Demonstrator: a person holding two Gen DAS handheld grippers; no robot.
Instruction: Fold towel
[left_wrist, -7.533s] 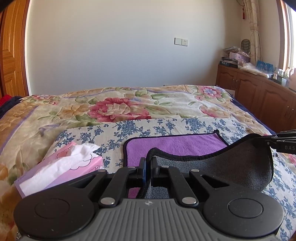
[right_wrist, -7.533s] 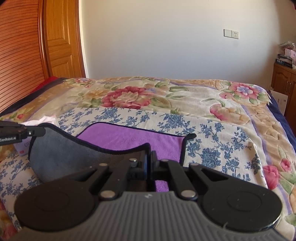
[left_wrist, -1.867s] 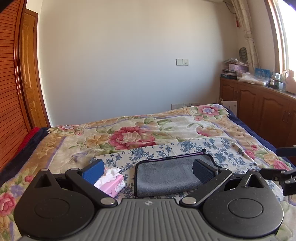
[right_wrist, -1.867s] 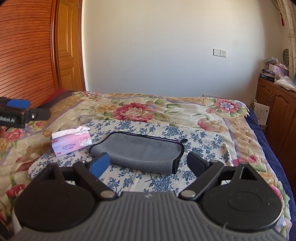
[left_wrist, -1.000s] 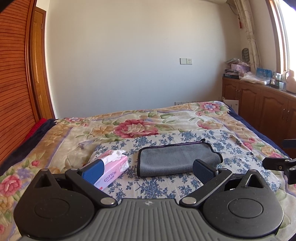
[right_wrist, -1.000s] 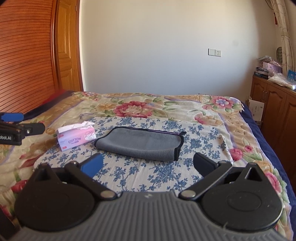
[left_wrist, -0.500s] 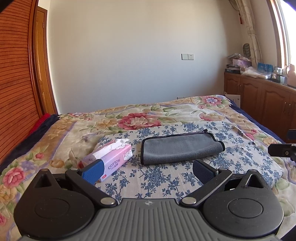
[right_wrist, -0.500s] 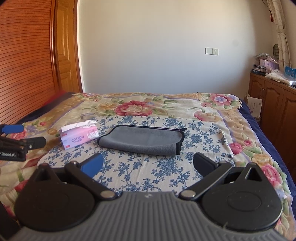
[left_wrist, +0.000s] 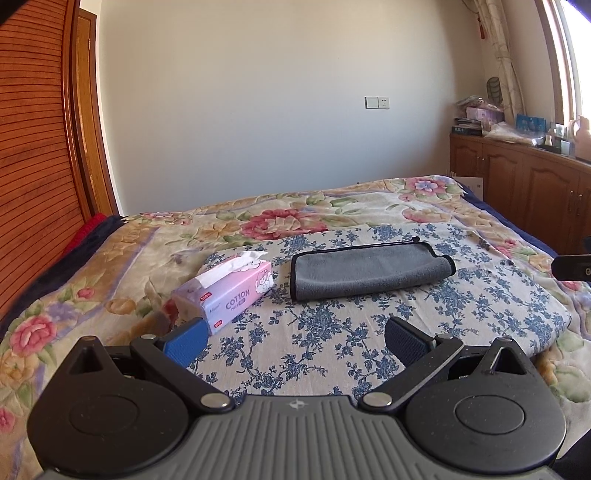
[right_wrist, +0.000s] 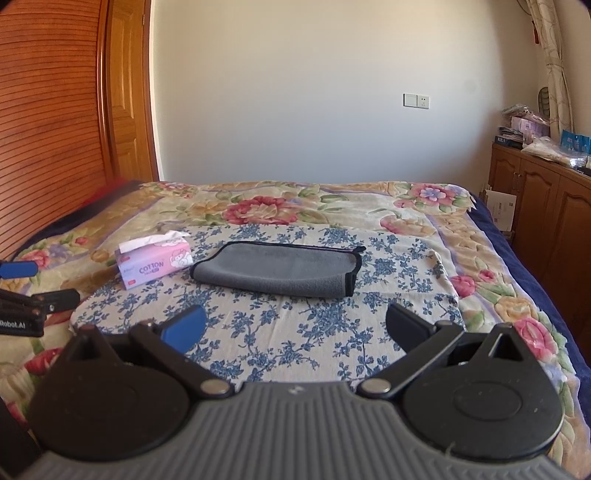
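Note:
A grey towel (left_wrist: 369, 271) with black edging lies folded in half on the blue-flowered cloth on the bed; it also shows in the right wrist view (right_wrist: 277, 269). My left gripper (left_wrist: 295, 341) is open and empty, held back from the towel above the near part of the cloth. My right gripper (right_wrist: 295, 326) is also open and empty, likewise well short of the towel. The right gripper's finger (left_wrist: 572, 267) shows at the right edge of the left wrist view.
A pink tissue pack (left_wrist: 231, 290) lies just left of the towel, also in the right wrist view (right_wrist: 153, 264). A floral bedspread (left_wrist: 288, 218) covers the bed. A wooden wardrobe (right_wrist: 48, 122) stands at left and a low cabinet (left_wrist: 524, 184) at right.
Both grippers let go of the towel, opened and drew back from it. The towel's purple side is now covered by the grey half, and it lies farther away in both views.

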